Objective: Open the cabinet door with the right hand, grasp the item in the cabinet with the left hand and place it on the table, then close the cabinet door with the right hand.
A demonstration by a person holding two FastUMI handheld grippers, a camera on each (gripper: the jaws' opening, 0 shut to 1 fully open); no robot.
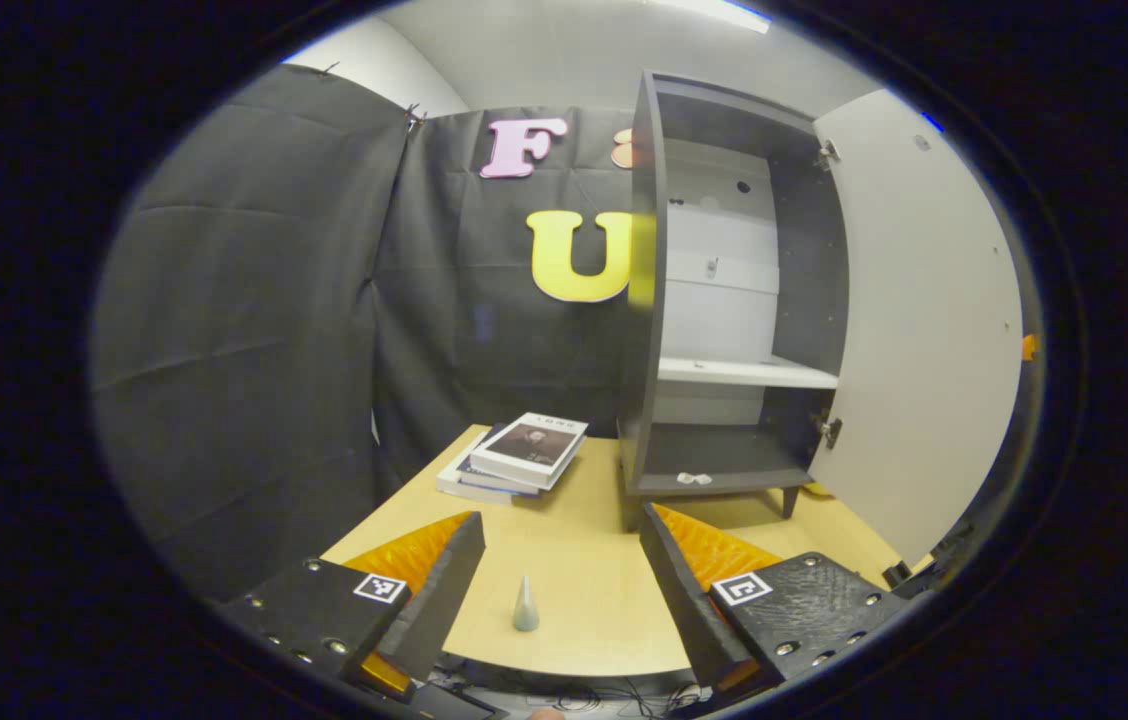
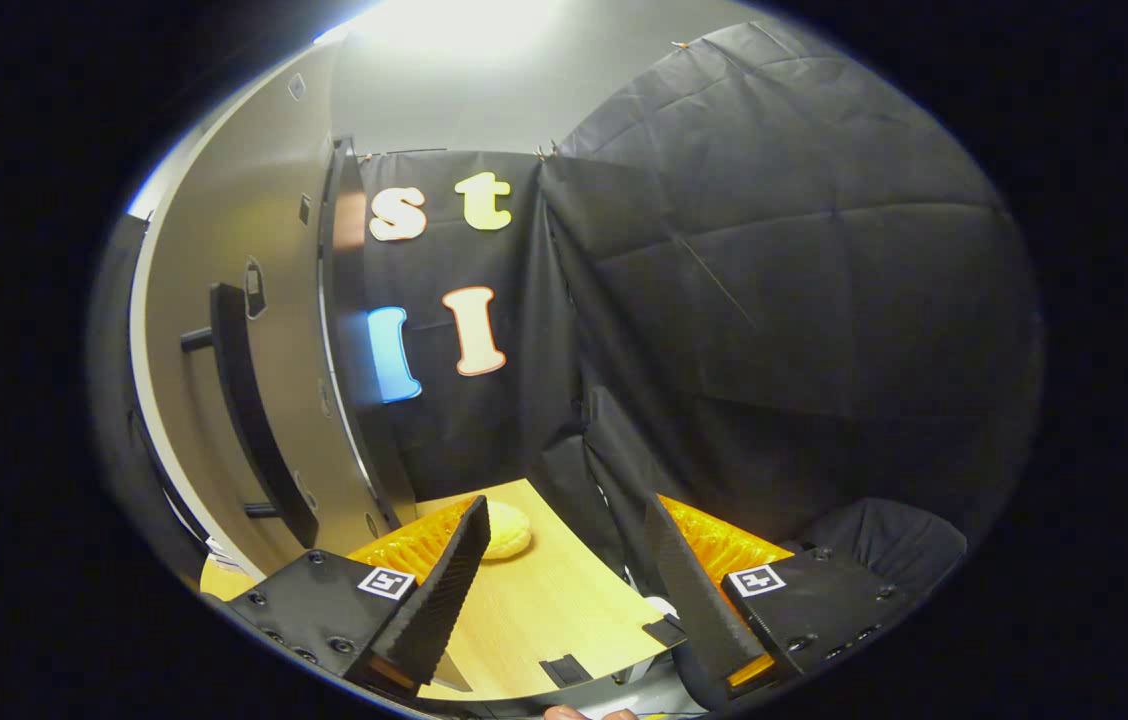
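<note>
The small grey cone (image 1: pixel 525 605) is standing upright on the pale wooden table (image 1: pixel 584 560), close to its near edge, out of the cabinet (image 1: pixel 649 300) and touching nothing. I judge it to be the item the task means, already set down. It is looking light, rigid and smooth, with a narrow tip and a wider base. That taper is making it slippery to pinch high up and easy to tip over. The low, wide part is looking like the safer place to take hold, with one finger on each side.

The left gripper (image 1: pixel 559 516) is hanging around the cone with its fingers spread wide apart and ribbed pads facing inward, gripping nothing.

To the far left, a small stack of books (image 1: pixel 519 455) is lying flat on the table. To the far right, the dark, matte cabinet is standing on short legs. It is showing a white board shelf (image 1: pixel 744 372), a pale back panel and two tiny white bits (image 1: pixel 694 478) on its floor, too small to identify. Its pale, flat door (image 1: pixel 924 330) is standing swung wide open to the right on metal hinges (image 1: pixel 829 428).

In the right gripper view, the right gripper (image 2: pixel 565 505) is also gaping open and empty, just beside the door's outer face, where a long dark bar handle (image 2: pixel 249 420) is running vertically. A rounded yellow, bun-like thing (image 2: pixel 506 540) is resting on the table beyond its fingers.
</note>
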